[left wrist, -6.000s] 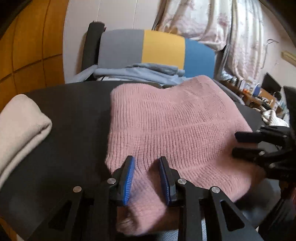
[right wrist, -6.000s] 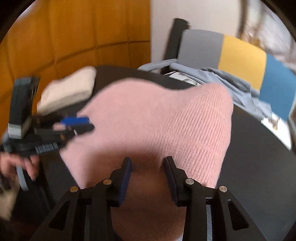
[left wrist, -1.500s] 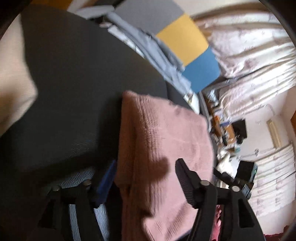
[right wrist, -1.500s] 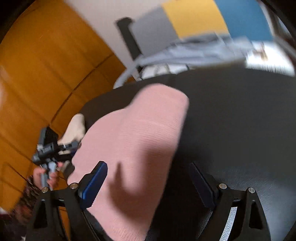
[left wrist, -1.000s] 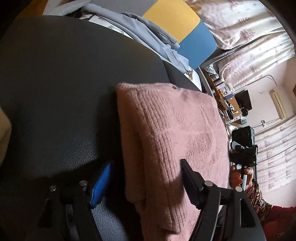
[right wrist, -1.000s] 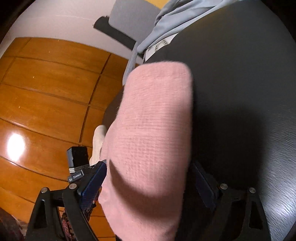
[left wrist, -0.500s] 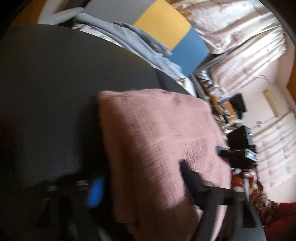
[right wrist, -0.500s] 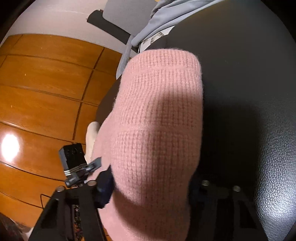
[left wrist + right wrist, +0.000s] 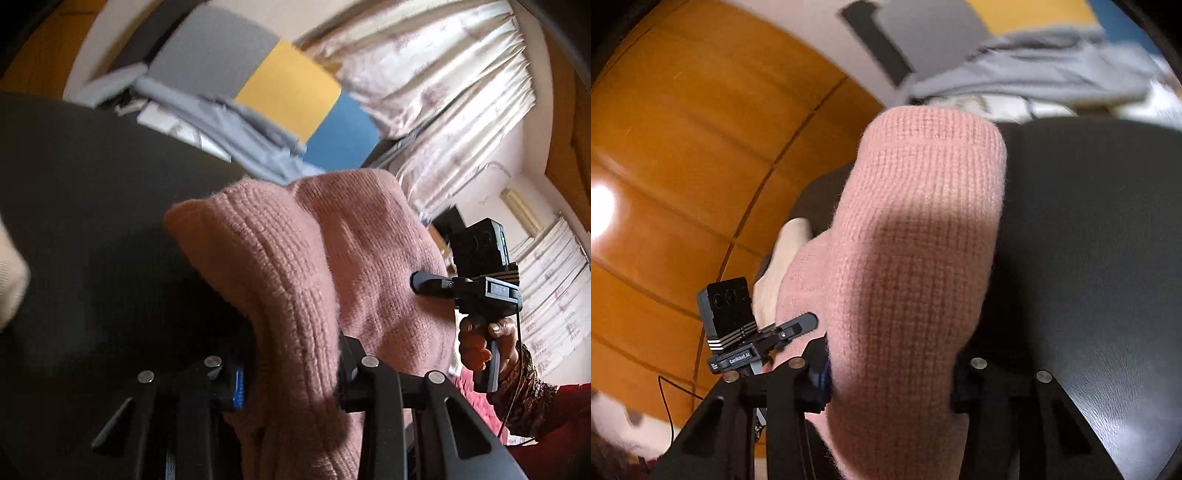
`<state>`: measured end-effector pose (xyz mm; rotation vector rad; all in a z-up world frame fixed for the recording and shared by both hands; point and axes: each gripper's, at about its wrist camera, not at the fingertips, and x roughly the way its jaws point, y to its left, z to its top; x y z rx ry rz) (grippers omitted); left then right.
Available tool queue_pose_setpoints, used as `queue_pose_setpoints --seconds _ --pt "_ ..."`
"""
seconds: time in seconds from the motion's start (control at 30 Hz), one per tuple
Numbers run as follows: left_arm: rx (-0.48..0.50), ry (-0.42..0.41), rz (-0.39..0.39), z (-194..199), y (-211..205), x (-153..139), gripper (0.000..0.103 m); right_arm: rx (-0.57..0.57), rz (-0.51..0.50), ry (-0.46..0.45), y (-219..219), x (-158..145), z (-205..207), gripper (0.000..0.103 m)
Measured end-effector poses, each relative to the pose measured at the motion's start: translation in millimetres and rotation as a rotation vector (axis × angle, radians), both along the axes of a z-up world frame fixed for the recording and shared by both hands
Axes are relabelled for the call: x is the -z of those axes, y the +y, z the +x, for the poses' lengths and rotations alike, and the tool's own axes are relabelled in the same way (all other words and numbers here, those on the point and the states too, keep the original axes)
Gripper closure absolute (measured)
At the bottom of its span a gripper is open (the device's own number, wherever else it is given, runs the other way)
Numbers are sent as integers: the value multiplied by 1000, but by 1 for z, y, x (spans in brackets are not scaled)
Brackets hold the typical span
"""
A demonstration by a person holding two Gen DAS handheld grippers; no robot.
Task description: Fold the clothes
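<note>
Both grippers clamp the folded pink knit sweater (image 9: 314,280) at opposite ends. From the left wrist camera, the left gripper (image 9: 291,376) has a thick rolled edge of the knit bunched between its jaws, which are closing on it; the blue pad on one side is nearly buried in the fabric and the black finger (image 9: 351,369) on the other presses into the wool. Across the bundle, the right gripper (image 9: 432,286) shows at the far end, its black finger laid against the knit and a hand (image 9: 480,343) wrapped round its grip, with a patterned cuff and a dark red sleeve behind. From the right wrist camera, that gripper's jaws are closing too, the sweater's folded end filling the whole gap between them. Its far end reaches toward the table's back edge, and the other gripper bites the knit at its left side. Under the garment lies the black table (image 9: 1089,240), though whether the bundle rests on it or hangs clear I cannot tell. Beside it a folded cream garment (image 9: 783,258) lies on the table, and behind are a crumpled grey-blue garment (image 9: 236,122), a chair back (image 9: 280,88) in grey, yellow and blue, pale curtains (image 9: 443,74) and orange wooden panelling (image 9: 683,166).
</note>
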<state>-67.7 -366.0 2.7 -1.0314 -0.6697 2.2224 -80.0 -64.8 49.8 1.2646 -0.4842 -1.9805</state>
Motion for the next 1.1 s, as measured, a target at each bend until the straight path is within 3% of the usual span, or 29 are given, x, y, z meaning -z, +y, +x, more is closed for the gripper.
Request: queue_pose_setpoints --seconds 0.2,0.43,0.53,0.67,0.87,0.97,1.1 --pt "-194 93 60 50 -94 -45 69 -183 -29 79 -81 -56 -14 58" --pt "-503 121 35 93 -229 -74 69 -440 -90 77 -249 -76 -60 58" --pt "-614 89 27 98 -281 -65 68 -519 -103 45 -323 -62 -82 58" --pt "-728 -12 37 92 -337 -28 68 -596 -95 -22 -402 -21 -107 58" --pt "-808 -82 97 92 -360 27 67 -655 -46 -65 -453 40 -136 56" --pt "-809 -77 132 99 -366 43 66 -673 -50 -57 -456 56 -153 48" --pt "-848 -44 105 109 -362 42 64 -662 -19 17 -464 57 -160 23"
